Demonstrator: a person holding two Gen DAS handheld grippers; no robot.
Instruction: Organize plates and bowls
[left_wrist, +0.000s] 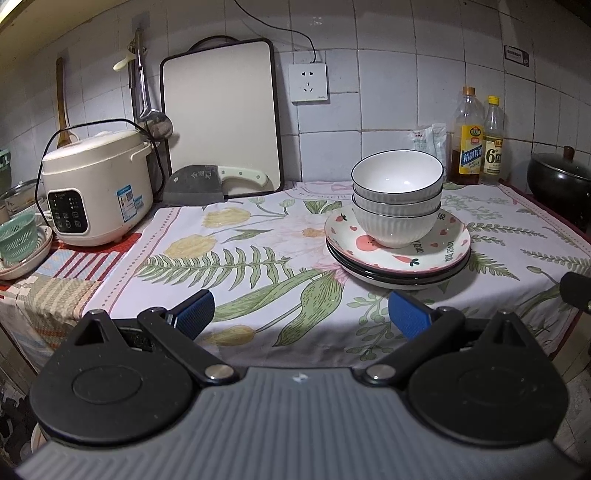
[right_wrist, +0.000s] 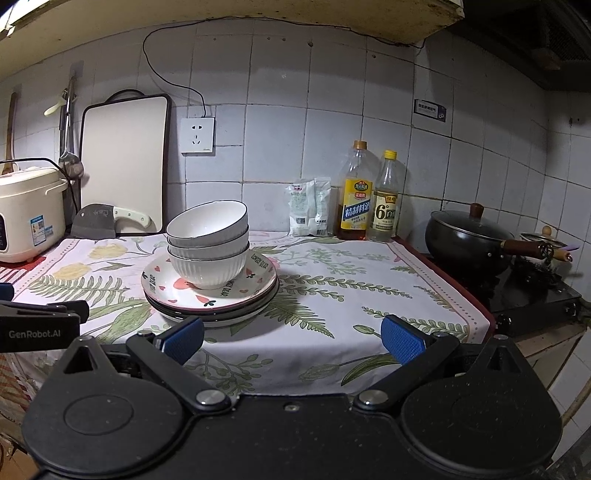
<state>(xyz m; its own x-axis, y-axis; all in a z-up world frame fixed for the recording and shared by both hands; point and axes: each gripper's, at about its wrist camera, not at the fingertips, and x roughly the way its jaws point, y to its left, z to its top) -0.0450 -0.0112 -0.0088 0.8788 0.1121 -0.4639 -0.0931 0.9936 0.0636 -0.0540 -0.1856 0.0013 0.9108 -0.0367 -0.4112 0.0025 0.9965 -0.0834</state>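
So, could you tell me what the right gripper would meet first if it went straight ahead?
Probably nothing soon: the open right gripper points over bare tablecloth, passing right of the plate stack; the bottles and wall come next.

White ribbed bowls (left_wrist: 397, 195) with dark rims, pink heart-patterned plate (left_wrist: 443, 243), leaf-and-yellow-flower tablecloth (left_wrist: 240, 266), blue tool pads (left_wrist: 410, 318)

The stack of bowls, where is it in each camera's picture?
Left wrist view: the stack of bowls sits right of center on the stacked plates, beyond the open jaws.
Right wrist view: the stack of bowls sits left of center on the same plates.
Shared landmark: the white wall socket on the tiles, up and to the left of the bowls in both views.
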